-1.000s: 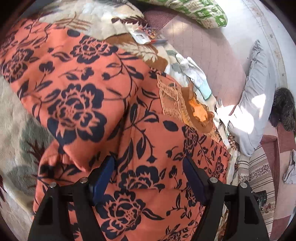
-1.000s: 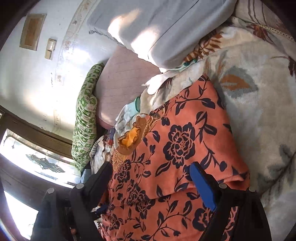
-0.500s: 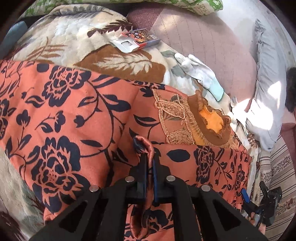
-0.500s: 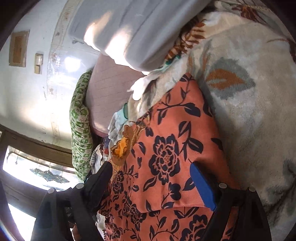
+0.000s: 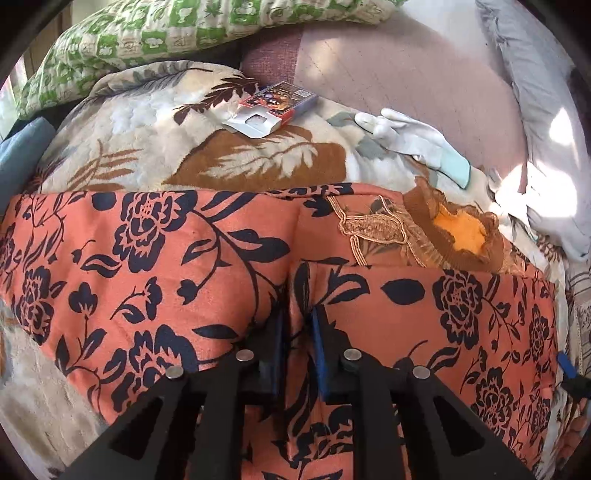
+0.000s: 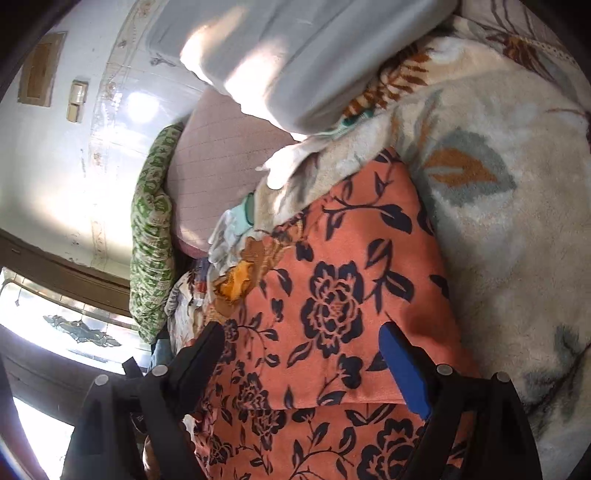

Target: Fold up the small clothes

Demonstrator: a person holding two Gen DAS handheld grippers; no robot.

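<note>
An orange garment with dark floral print (image 5: pixel 147 258) lies spread on a bed, its brown, gold-trimmed neckline (image 5: pixel 458 232) towards the far right. My left gripper (image 5: pixel 298 314) points steeply down into it. A raised fold of the orange cloth fills the narrow gap between the blue pads (image 5: pixel 319 350), and the jaws are opening slightly. In the right wrist view the same garment (image 6: pixel 332 295) runs under my right gripper (image 6: pixel 301 328), which stands wide open over a folded edge of the cloth without pinching it.
A cream leaf-patterned blanket (image 5: pixel 147 122) covers the bed. On it lie a small printed card box (image 5: pixel 273 107) and a white glove (image 5: pixel 410 136). A green patterned pillow (image 5: pixel 184 26) and a grey pillow (image 6: pixel 295 55) bound the far side.
My left gripper came down from wide open and shut on a fold of the orange garment; its pads now stand slightly further apart. My right gripper slid a little along the garment.
</note>
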